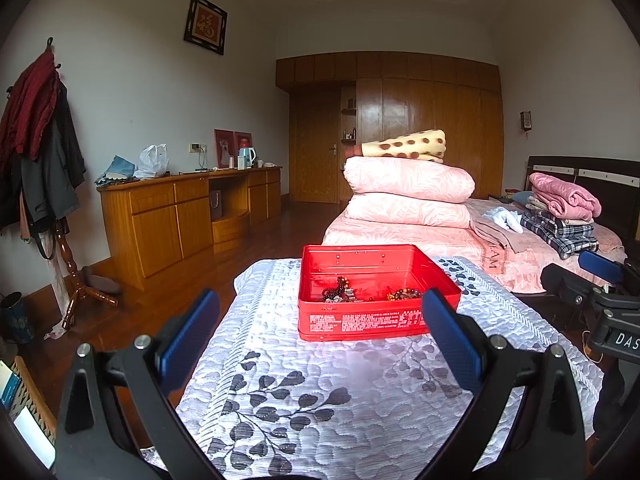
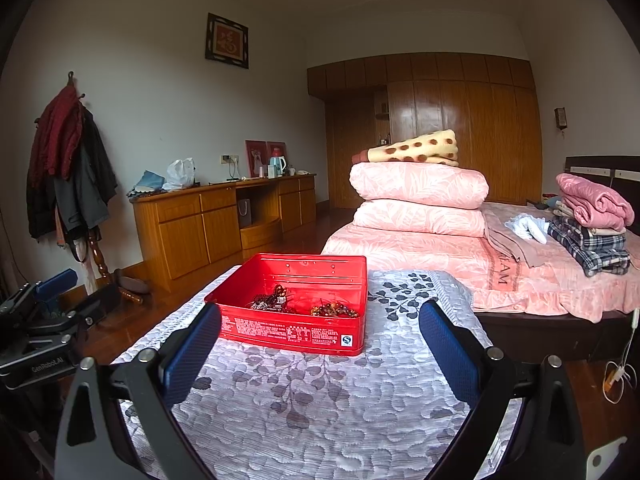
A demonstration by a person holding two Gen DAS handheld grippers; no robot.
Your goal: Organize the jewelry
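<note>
A red tin box stands open on a table covered by a grey leaf-patterned quilt. Inside lie a dark bead bracelet pile and amber-brown beads. My left gripper is open and empty, held above the quilt just short of the box. In the right wrist view the box holds the dark beads and amber beads. My right gripper is open and empty, to the right of the left one and just short of the box.
A bed with a pink cover, stacked quilts and folded clothes lies behind the table. A wooden dresser runs along the left wall, with a coat stand beside it. Each gripper shows at the other view's edge.
</note>
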